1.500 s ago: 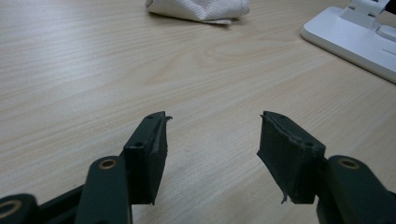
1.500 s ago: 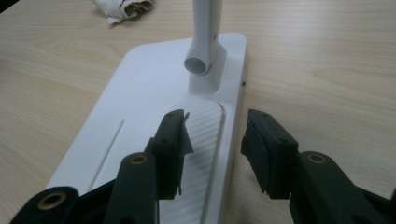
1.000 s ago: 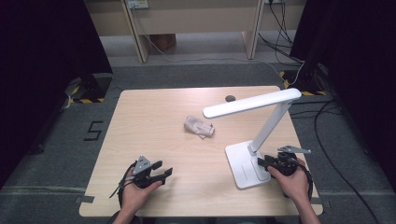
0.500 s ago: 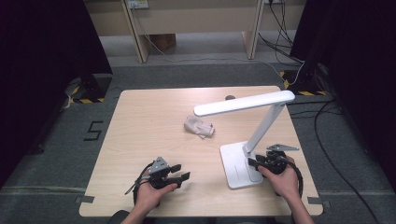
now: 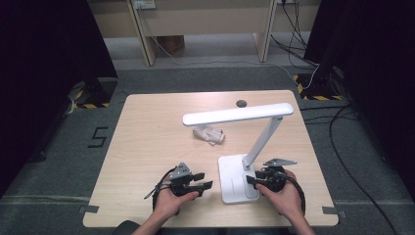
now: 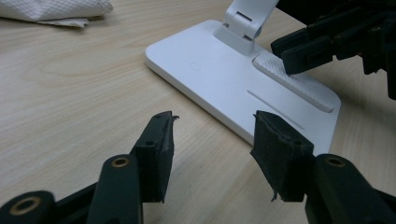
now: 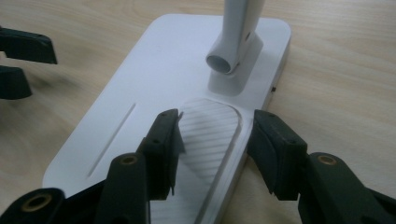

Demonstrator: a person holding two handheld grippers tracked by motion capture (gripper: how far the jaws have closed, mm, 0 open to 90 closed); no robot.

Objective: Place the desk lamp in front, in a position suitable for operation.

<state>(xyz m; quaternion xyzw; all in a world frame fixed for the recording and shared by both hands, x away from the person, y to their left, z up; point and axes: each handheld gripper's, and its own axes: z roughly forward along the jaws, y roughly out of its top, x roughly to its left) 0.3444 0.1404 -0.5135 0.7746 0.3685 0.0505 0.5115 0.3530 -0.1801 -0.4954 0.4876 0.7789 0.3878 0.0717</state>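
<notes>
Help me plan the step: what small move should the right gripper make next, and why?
Probably close on the lamp base. The right gripper, whose jaws have just been opening, straddles the base's near edge by the ribbed pad, not yet pressing it.

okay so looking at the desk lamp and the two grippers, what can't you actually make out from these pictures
- Whether the right gripper touches the lamp base: its jaws straddle the ribbed pad, and the right gripper view hides the contact.
- What the crumpled white cloth is exactly: small in the high view, cut off by the top edge in the left gripper view.
- What the dark round spot on the table is: too small.
</notes>
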